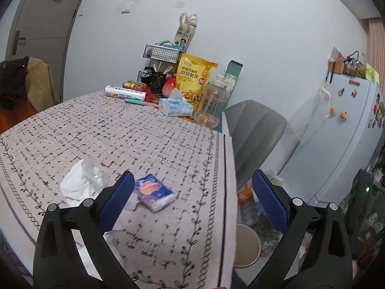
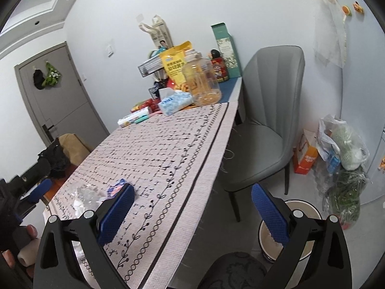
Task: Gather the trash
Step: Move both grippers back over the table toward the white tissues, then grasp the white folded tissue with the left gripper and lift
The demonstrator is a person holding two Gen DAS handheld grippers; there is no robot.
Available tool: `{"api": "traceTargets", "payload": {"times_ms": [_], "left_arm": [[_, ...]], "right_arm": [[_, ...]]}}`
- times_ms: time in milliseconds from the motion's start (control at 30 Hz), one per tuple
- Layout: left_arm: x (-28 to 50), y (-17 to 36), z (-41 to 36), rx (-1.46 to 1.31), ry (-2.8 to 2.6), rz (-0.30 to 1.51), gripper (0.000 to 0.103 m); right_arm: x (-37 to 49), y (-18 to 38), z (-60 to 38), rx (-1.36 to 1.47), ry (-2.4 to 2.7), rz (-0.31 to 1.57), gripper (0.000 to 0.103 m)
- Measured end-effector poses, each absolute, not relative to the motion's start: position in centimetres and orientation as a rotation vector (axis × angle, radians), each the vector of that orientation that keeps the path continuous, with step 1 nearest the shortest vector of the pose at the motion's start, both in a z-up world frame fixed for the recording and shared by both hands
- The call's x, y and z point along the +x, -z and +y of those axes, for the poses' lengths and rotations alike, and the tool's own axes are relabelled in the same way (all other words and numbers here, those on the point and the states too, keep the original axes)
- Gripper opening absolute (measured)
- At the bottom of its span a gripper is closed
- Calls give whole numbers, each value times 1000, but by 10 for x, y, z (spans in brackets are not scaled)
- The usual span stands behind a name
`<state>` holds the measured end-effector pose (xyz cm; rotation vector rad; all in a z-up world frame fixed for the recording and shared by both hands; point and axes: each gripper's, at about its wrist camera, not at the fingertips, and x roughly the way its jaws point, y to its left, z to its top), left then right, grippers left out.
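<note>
A small blue and pink tissue packet (image 1: 155, 192) lies on the patterned tablecloth (image 1: 120, 139) near the front. To its left lie a crumpled white tissue (image 1: 73, 185) and clear crinkled plastic (image 1: 96, 175). My left gripper (image 1: 192, 200) is open and empty, above the table's right front edge, its left finger just beside the packet. My right gripper (image 2: 192, 207) is open and empty, near the table's edge. The packet (image 2: 118, 187) and the plastic (image 2: 87, 196) show by its left finger. A round waste bin (image 2: 288, 228) stands on the floor below it and shows in the left wrist view (image 1: 247, 245).
At the table's far end stand a clear jar (image 1: 213, 101), a yellow snack bag (image 1: 195, 77), a tissue box (image 1: 175, 107) and a wire rack (image 1: 161, 55). A grey chair (image 2: 267, 120) is right of the table. Bags (image 2: 341, 149) sit on the floor by the white fridge (image 1: 341, 132).
</note>
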<state>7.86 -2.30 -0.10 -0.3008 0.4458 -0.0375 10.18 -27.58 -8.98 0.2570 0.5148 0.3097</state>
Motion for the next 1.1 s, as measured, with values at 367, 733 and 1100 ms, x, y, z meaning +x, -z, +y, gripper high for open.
{"api": "traceTargets", "payload": {"times_ms": [367, 733, 1100], "left_arm": [[33, 20, -1, -280, 4, 464, 97], [8, 45, 33, -300, -42, 534, 96], [22, 77, 37, -283, -107, 624, 91]], "right_arm": [[91, 88, -262, 164, -357, 455, 96], [78, 90, -231, 82, -507, 458, 96], [73, 115, -204, 17, -628, 560, 95]]}}
